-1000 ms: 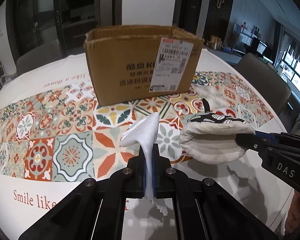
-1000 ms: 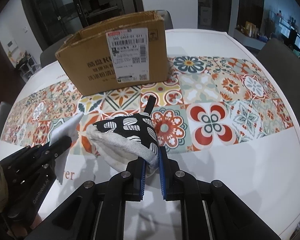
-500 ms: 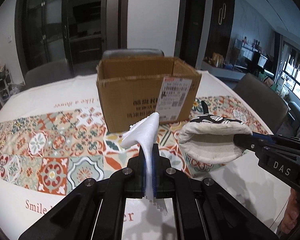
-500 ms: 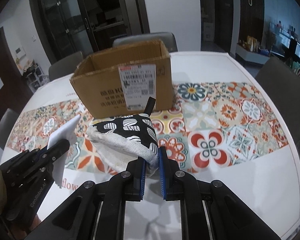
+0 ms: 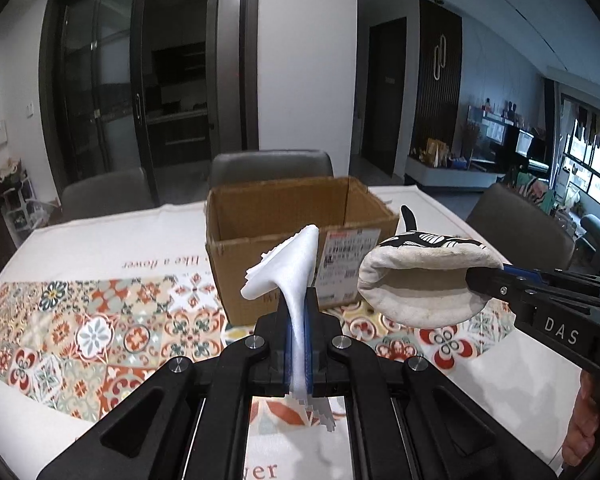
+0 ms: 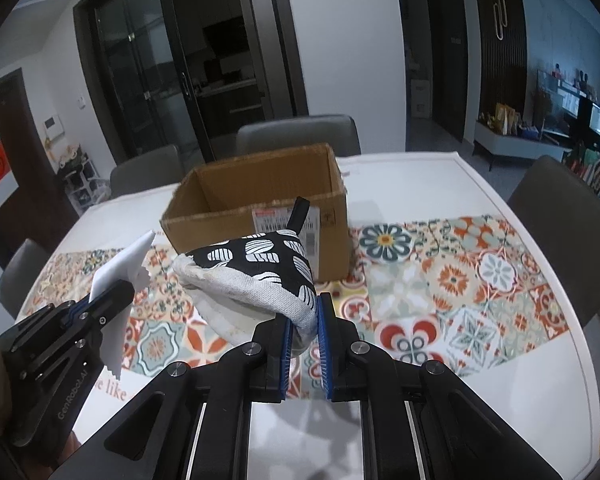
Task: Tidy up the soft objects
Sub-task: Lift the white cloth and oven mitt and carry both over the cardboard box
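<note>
just in front of the open cardboard box (image 5: 296, 216), left hand-held gripper (image 5: 299, 312) is clamped on a white cloth (image 5: 288, 268), right hand-held gripper (image 6: 304, 320) is pinching an oven mitt (image 6: 260, 272), both off the desk (image 6: 460, 184).

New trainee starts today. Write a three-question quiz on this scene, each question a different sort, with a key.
1. True or false: the cardboard box on the tablecloth is open at the top.
2. What do the left tongs hold: A a sponge, B a white cloth, C a sock?
3. Fill in: the right tongs are shut on a black-and-white patterned ____.

Key: 1 true; 2 B; 3 oven mitt.
</note>
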`<control>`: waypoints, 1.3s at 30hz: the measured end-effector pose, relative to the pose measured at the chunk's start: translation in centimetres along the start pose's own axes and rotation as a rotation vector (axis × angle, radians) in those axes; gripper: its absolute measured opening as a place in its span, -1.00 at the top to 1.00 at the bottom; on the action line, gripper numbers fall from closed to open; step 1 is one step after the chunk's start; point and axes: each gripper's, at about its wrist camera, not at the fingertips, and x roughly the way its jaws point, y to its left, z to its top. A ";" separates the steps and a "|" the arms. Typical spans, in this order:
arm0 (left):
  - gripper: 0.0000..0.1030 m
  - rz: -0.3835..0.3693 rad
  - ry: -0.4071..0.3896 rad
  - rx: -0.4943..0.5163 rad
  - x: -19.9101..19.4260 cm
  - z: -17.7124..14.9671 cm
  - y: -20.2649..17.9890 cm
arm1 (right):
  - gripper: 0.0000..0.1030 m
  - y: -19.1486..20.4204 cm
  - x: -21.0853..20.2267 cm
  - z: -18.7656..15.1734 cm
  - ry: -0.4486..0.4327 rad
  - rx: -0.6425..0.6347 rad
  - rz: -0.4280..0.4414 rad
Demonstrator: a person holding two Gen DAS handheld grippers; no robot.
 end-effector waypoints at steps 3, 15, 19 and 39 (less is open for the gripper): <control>0.87 0.004 -0.029 0.007 -0.4 0.9 -0.1 | 0.74 -0.1 -0.3 0.8 -0.026 0.002 0.004; 0.87 0.006 -0.114 0.011 -0.7 4.2 0.2 | 0.74 -0.1 -1.5 4.1 -0.132 -0.001 0.016; 0.87 0.013 -0.134 0.016 -0.5 5.2 0.2 | 0.74 -0.1 -1.5 5.2 -0.160 -0.008 0.022; 0.87 0.040 -0.148 0.023 4.5 9.2 1.4 | 0.74 0.7 2.6 10.2 -0.211 -0.055 0.025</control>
